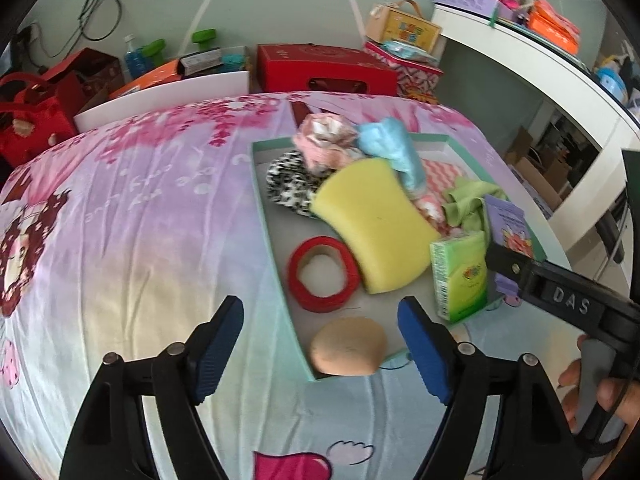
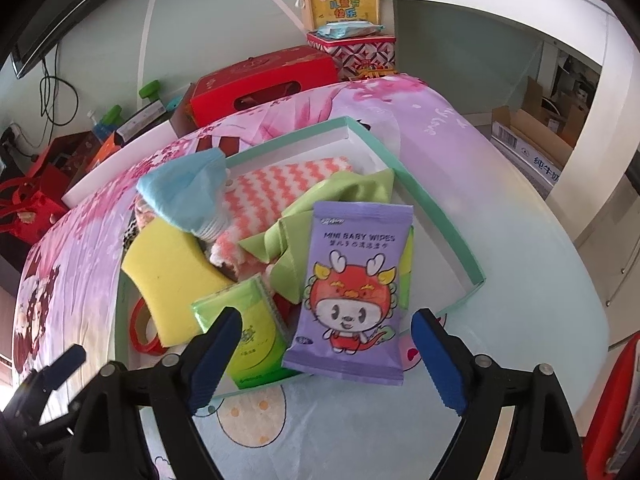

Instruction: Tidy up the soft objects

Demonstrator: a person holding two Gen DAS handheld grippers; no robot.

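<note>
Left wrist view: the left gripper (image 1: 320, 354) stands apart, empty, above the tan round puff (image 1: 349, 351) in the shallow teal cardboard box (image 1: 267, 216); the red tape ring (image 1: 323, 273) crowds its twelve o'clock.

Right wrist view: the right gripper (image 2: 326, 360) gapes, gripping nothing – the purple baby-wipes packet (image 2: 351, 294) (overhanging the rim) could slide out at six o'clock.

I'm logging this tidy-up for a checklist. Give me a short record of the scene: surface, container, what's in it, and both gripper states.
surface: bedsheet
container: teal box, open top
contents: yellow sponge, red tape roll, tan puff, green tissue pack, blue cloth, green cloth
on near rim: purple wipes pack
left hand-held gripper: open, empty
right hand-held gripper: open, astride wipes pack, pads clear
</note>
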